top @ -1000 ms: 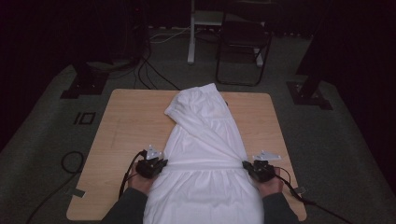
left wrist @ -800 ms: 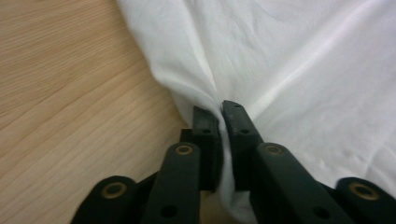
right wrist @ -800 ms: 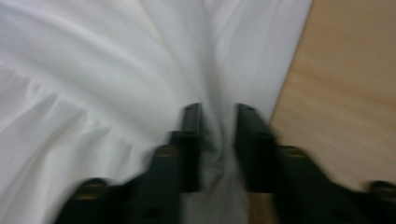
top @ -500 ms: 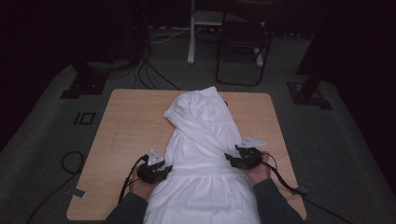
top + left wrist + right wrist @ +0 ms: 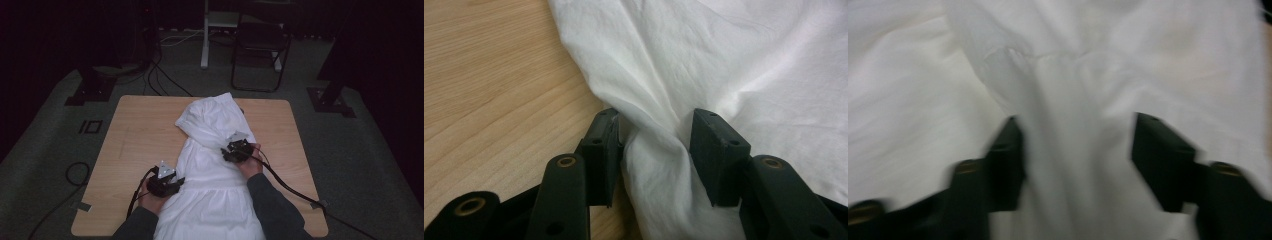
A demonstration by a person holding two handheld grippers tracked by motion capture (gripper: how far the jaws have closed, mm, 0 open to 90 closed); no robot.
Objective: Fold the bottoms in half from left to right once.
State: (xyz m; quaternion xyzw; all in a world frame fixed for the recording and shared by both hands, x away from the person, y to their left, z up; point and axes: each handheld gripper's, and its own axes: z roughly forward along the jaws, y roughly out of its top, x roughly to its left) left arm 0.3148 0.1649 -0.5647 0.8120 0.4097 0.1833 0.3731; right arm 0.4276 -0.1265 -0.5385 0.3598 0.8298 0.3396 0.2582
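Note:
A white garment (image 5: 215,125) lies lengthwise on the wooden table (image 5: 135,130), its bunched far end toward the back. My left gripper (image 5: 165,182) rests at the garment's left edge near the front. In the left gripper view its jaws (image 5: 655,120) have just been opening, and a loose ridge of the white cloth (image 5: 724,50) stands between them, unpinched. My right gripper (image 5: 237,149) hovers farther up, over the garment's right side. The blurred right gripper view shows its jaws (image 5: 1079,125) apart and just closing over a fold of the cloth (image 5: 1073,60).
Each gripper trails a black cable; the right one (image 5: 290,185) crosses the table's front right corner. Behind the table stand a dark chair (image 5: 260,50) and a white post (image 5: 205,35), with floor cables (image 5: 165,75) and black stand bases (image 5: 95,90) at both sides.
The right gripper let go of the garment's right edge and moved up and inward along it. The left gripper stayed in place and opened its jaws.

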